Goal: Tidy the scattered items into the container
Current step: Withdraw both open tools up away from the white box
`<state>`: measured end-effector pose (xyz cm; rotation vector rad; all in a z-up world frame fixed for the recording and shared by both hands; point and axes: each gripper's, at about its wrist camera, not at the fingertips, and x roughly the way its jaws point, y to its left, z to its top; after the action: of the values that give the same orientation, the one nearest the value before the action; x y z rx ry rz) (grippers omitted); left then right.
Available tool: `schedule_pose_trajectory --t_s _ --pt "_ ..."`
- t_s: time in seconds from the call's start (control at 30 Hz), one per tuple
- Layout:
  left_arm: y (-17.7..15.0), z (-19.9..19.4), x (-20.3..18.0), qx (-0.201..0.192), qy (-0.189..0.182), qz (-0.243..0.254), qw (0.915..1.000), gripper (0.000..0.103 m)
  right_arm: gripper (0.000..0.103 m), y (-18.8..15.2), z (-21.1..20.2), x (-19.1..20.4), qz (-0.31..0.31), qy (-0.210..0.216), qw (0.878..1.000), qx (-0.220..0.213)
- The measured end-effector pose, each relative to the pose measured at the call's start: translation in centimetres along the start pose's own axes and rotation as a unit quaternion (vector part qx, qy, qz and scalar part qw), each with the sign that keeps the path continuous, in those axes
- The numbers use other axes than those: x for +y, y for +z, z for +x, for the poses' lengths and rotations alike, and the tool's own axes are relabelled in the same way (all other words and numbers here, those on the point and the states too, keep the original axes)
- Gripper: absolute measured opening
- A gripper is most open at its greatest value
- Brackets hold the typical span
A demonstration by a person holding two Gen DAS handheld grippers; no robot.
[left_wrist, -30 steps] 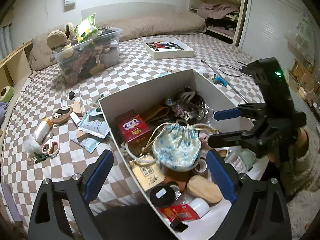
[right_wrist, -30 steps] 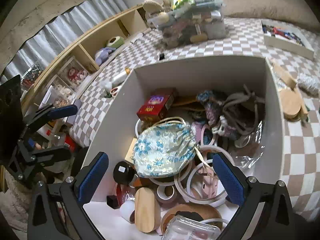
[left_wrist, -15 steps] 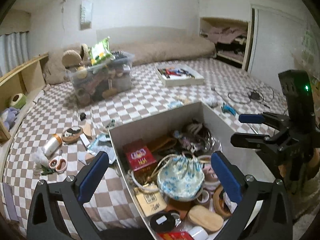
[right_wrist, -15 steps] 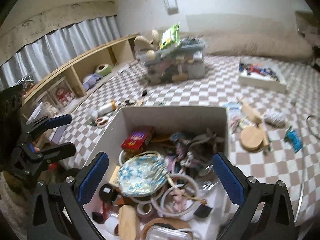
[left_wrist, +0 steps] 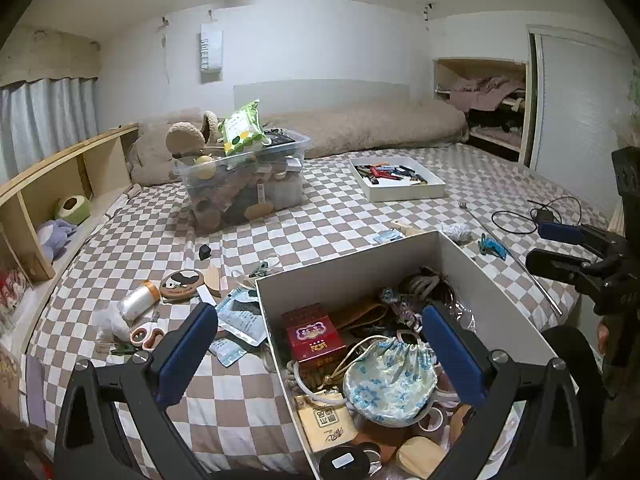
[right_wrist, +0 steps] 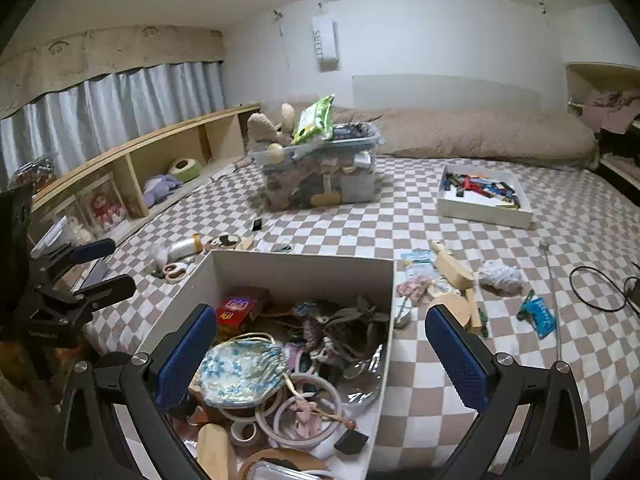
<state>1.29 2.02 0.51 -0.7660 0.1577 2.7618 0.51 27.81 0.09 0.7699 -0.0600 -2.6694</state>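
Note:
A white box on the checkered bed holds a blue floral pouch, a red packet and several rings and cords. My left gripper is open and empty above the box's near left. My right gripper is open and empty over the box's near right wall. Loose on the bed left of the box lie scissors, a clear roll, a panda disc and packets. To the right lie wooden pieces, a white puff and a teal clip.
A clear bin full of items and a white tray of pens stand farther back. A black cable and a thin metal rod lie at the right. A wooden shelf runs along the left.
Both grippers have risen and pulled back from the box, tilting up so the far room shows. Both stay open and empty.

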Motion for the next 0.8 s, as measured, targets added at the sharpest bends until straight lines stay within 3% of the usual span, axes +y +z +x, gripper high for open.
schedule_pose_trajectory --t_s 0.2,0.8 --pt "-0.4 -0.2 0.4 -0.014 0.023 -0.008 0.9996 0.103 0.103 -0.3 -0.7 -0.2 -0.029 -0.037 0.999 -0.028" --pt "-1.4 0.1 1.2 -0.013 0.040 -0.029 0.9987 0.103 0.103 -0.7 -0.9 -1.2 -0.020 -0.065 0.997 -0.033"
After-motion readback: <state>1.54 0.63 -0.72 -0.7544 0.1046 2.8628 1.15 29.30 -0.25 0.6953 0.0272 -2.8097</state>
